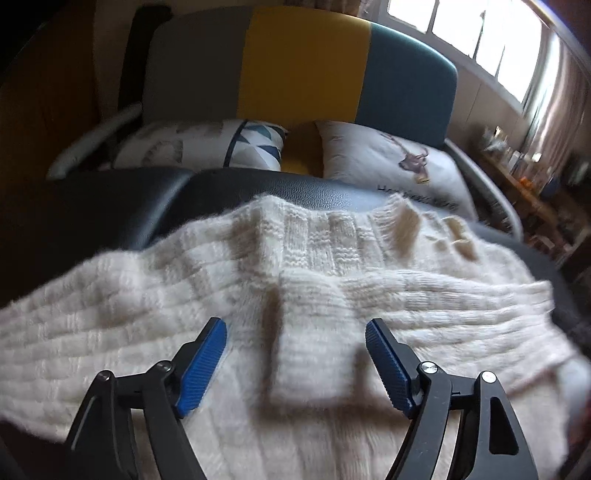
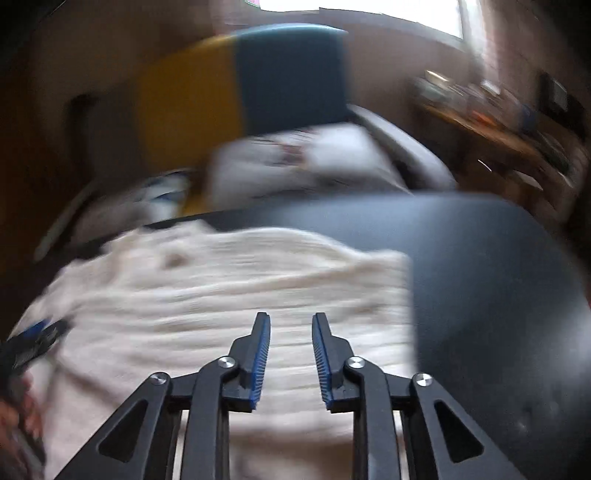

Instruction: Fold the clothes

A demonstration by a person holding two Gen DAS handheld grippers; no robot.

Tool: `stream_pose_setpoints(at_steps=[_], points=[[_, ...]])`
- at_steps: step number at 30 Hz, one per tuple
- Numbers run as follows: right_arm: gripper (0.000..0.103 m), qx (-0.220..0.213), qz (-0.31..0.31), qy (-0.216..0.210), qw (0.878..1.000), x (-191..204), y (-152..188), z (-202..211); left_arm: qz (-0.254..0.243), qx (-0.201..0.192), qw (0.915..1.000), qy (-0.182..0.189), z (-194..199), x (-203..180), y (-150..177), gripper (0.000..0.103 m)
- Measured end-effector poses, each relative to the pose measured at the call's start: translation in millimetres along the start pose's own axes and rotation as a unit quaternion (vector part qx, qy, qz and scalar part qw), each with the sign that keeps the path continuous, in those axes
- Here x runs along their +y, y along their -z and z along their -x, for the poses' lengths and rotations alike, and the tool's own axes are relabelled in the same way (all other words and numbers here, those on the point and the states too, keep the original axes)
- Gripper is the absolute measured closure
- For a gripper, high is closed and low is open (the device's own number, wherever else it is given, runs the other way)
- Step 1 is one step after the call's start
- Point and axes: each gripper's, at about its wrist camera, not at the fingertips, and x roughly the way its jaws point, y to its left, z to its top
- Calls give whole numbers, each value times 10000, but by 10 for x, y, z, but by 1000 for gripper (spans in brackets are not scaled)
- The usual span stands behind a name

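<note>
Hovering over the knit, the left claw (image 1: 295, 363) stands wide, its blue pads (image 1: 201, 369) clear on either side of a sleeve cuff (image 1: 314, 354) that lies folded across the body of the cream sweater (image 1: 184, 295). Nothing is pinched; the cuff rests on the garment under its own weight, which reads as a sleeve laid inward and let go.

Right claw (image 2: 291, 360): narrow gap, jaws parted, nothing between them. It hangs above the sweater (image 2: 221, 288) near that garment's straight right-hand edge; the view is smeared, so contact with the wool cannot be judged.

Sweater placement: spread flat on a black padded surface (image 1: 258, 188), leather-like, serving as the folding bed. The ribbed collar lies toward the far edge, the body runs toward the near edge, and the right part of the pad (image 2: 498, 277) is bare.

Beyond the far edge: two printed cushions (image 1: 388, 158) against a grey, yellow and teal backrest (image 1: 303, 62); a window (image 1: 461, 33) to the upper right.

Judgement: sleeve stage of the fold. Loose fluffy knit will likely slump or creep when gripped, so any next pinch wants a full bite of fabric.
</note>
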Motion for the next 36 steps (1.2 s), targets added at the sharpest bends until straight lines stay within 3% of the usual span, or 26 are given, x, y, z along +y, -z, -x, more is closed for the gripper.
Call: stream_pose_setpoints(at_steps=[2, 4, 7, 9, 13, 18, 21, 23, 28, 32, 33, 35, 36], points=[[80, 262, 316, -156, 9990, 275, 39, -78, 238, 60, 9997, 75, 155, 162, -4, 24], [80, 446, 438, -48, 9980, 392, 109, -212, 606, 28, 9981, 120, 369, 465, -21, 24], [78, 249, 828, 228, 9960, 507, 297, -329, 1253, -60, 9921, 21, 655, 984, -80, 18], [78, 186, 883, 323, 9954, 544, 330, -339, 1819, -144, 9831, -173, 848, 1407, 5, 13], [78, 133, 999, 477, 9938, 602, 368, -360, 2948, -355, 9521, -729, 1195, 2296, 281, 7], [78, 99, 1023, 516, 9934, 635, 380, -405, 4050, -346, 9002, -1564, 1483, 3214, 647, 2], [78, 85, 982, 479, 9940, 611, 343, -411, 4468, -235, 8805, -1564, 1532, 3498, 826, 2], [78, 77, 962, 458, 9943, 591, 355, -352, 4671, -214, 8735, -1356, 1517, 3590, 906, 0], [78, 65, 963, 462, 9943, 606, 373, -358, 4938, -485, 8654, -694, 1479, 3621, 954, 0], [78, 52, 977, 475, 9941, 594, 373, -353, 4732, -522, 8724, -1107, 1442, 3555, 905, 2], [78, 50, 985, 476, 9940, 593, 378, -352, 4676, -519, 8738, -1231, 1435, 3541, 893, 6], [78, 47, 989, 481, 9939, 601, 386, -346, 4419, -371, 8794, -1730, 1389, 3473, 851, 43], [78, 44, 995, 487, 9938, 604, 387, -347, 4255, -309, 8851, -1859, 1370, 3458, 826, 55]])
